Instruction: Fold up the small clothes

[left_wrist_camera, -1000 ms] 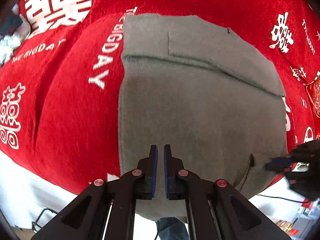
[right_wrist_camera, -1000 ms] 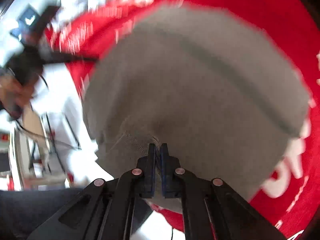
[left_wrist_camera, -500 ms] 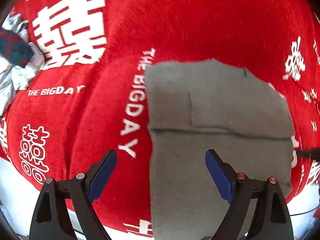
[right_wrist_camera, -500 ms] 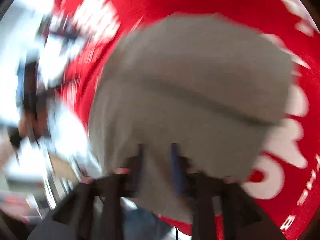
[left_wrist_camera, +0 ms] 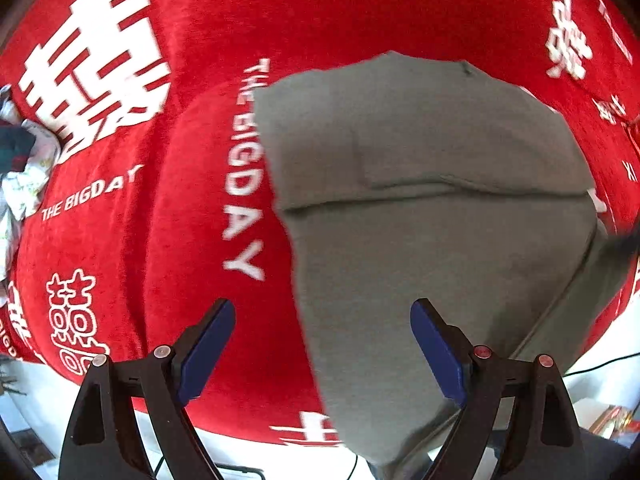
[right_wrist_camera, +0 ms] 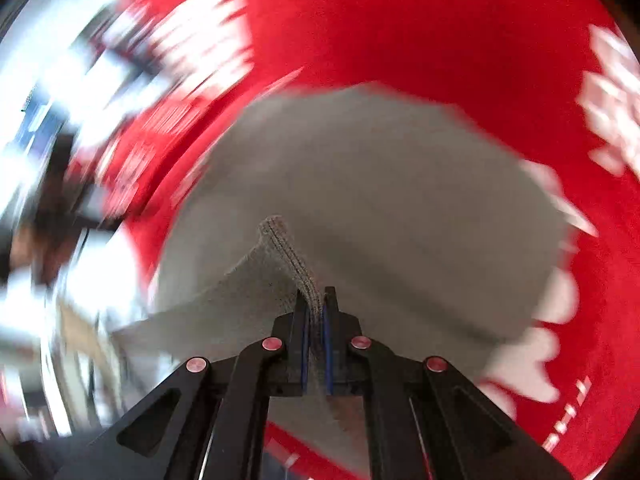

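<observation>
Right hand-held gripper (right_wrist_camera: 315,312) pinches grey garment (right_wrist_camera: 380,200) over red cloth (right_wrist_camera: 400,20).

Bright, even light; fisheye bending and dark corners. Right wrist view heavily motion-blurred, worst around nine o'clock.

A red cloth (left_wrist_camera: 192,208) printed with white characters and "THE BIGDAY" covered the surface. At its far left edge lay a crumpled white-and-dark bundle (left_wrist_camera: 20,160).

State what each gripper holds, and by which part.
Right gripper pinches the grey garment by a stitched hem edge. Left gripper is open, holding nothing.
</observation>
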